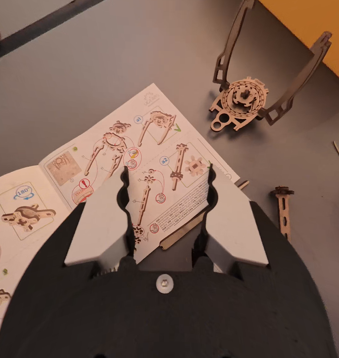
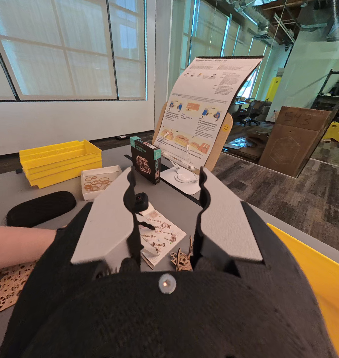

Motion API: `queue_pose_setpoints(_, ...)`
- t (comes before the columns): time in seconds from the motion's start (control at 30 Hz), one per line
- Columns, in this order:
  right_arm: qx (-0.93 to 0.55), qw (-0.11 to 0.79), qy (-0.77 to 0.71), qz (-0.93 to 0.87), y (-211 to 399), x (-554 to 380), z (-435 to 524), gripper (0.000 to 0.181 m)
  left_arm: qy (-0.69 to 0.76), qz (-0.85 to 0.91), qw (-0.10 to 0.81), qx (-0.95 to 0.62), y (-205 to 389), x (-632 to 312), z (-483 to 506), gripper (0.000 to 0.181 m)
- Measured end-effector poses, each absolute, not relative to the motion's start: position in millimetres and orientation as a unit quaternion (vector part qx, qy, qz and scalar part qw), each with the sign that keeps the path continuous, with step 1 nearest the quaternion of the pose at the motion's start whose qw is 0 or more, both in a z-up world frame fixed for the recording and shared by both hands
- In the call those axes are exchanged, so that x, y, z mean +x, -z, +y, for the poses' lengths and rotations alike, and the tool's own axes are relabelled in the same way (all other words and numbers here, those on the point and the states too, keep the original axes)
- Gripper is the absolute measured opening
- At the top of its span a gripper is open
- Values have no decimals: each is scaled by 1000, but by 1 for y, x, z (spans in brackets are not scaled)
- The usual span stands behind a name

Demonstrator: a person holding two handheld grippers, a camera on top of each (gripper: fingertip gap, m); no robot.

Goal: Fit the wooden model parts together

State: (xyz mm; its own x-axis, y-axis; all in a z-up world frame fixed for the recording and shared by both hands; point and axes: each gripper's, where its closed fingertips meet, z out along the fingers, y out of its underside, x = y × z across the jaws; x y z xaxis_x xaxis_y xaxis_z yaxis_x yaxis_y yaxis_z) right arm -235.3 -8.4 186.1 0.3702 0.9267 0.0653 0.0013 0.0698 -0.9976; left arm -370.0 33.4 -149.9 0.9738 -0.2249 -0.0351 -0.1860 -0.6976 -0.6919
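Observation:
In the left wrist view, a partly built wooden model (image 1: pixel 242 102), a round geared hub with two long curved arms standing up, rests on the grey table at the upper right. A slotted wooden stick with a small gear on its end (image 1: pixel 283 209) lies at the right. My left gripper (image 1: pixel 168 169) is open and empty, hovering over the open instruction booklet (image 1: pixel 99 166). A thin wooden strip (image 1: pixel 184 231) pokes out from under the booklet. In the right wrist view, my right gripper (image 2: pixel 165 170) is open and empty, raised above the table, with the model (image 2: pixel 181 259) and booklet (image 2: pixel 164 234) below it.
In the right wrist view stand stacked yellow bins (image 2: pixel 60 161), a white box of rubber bands (image 2: pixel 99 182), the dark kit box (image 2: pixel 145 162), and an instruction sheet on a stand (image 2: pixel 199 114). A wooden parts sheet (image 2: pixel 4 286) and a person's forearm (image 2: pixel 19 246) are left. A yellow surface (image 2: pixel 319 294) lies right. Tip to tip, the grippers are about 35 cm apart.

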Motion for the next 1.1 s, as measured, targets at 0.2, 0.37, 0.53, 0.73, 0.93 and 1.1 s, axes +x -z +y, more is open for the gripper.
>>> queue_pose_setpoints(0.2,-554,606,-399,-408,-191,-231,-12,63,21,100,392,-914,148,-373,34,64)
queue_pose_setpoints(0.37,-556,605,-404,-402,-191,-229,-9,63,24,93,410,-907,147,-379,35,33)
queue_pose_setpoints(0.53,-561,601,-403,-402,-188,-231,-7,63,108,50,398,-910,135,-362,32,88)
queue_pose_setpoints(0.73,-568,594,-400,-406,-184,-234,-5,63,6,108,366,-924,149,-363,27,82)
queue_pose_setpoints(0.93,-565,595,-403,-406,-185,-235,-6,63,24,105,395,-912,148,-361,29,46)
queue_pose_setpoints(1.1,-571,590,-399,-409,-181,-239,-4,63,32,78,420,-903,146,-377,33,12)
